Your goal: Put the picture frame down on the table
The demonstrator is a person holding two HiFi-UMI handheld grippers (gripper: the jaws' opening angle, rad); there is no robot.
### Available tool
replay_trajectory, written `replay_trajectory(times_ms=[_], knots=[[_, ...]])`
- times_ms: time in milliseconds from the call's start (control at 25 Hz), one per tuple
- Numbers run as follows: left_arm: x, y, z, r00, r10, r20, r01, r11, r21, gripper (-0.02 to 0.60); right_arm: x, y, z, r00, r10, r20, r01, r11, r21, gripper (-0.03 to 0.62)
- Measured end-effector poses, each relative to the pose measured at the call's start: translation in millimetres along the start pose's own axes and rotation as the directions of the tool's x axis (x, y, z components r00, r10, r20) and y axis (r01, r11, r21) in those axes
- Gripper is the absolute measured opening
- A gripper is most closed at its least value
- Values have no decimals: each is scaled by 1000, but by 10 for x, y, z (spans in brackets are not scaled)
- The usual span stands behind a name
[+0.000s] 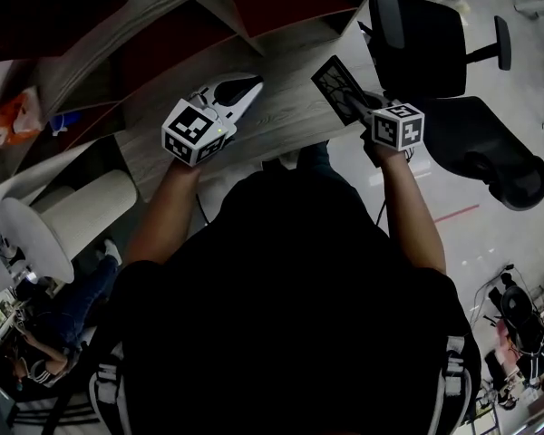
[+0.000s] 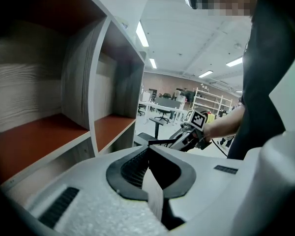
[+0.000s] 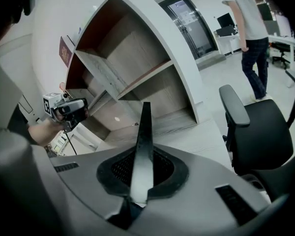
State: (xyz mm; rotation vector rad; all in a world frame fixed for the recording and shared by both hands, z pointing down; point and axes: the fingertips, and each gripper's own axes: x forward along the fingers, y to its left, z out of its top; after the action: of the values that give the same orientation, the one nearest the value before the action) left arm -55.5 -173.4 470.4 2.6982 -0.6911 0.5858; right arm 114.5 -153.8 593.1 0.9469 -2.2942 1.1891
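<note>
Right claw (image 1: 361,105) is clamped on one edge of the picture frame (image 1: 334,78), which runs edge-on between its jaws in the right gripper view. In the head view the frame is at 1 o'clock, tilted over the right end of the wood-grain surface (image 1: 281,116); contact with the surface can't be made out. Left claw (image 1: 252,83), near 12 o'clock over the same surface, has its jaws closed together on nothing, and a black office chair (image 1: 426,39) stands toward 2 o'clock.

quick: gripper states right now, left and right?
Left gripper: shut, nothing in it.
Right gripper: shut on the picture frame.
</note>
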Motion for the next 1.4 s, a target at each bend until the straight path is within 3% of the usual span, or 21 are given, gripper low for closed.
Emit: replay_trajectory(times_ms=[520,1120,1400], knots=[[202,74,-327,995,23,-97,-17,998,63,17,153,-344,-205,1000,1,-23,0,999,55,17],[402,-26,-679,987,0,-161,7,999,41,17,365,-614,-437,995,-3,-97,9,998,62,17],[520,13,-861,980,31,-199,-33,999,-6,17,456,-670,-558,994,26,-109,-15,994,107,17]])
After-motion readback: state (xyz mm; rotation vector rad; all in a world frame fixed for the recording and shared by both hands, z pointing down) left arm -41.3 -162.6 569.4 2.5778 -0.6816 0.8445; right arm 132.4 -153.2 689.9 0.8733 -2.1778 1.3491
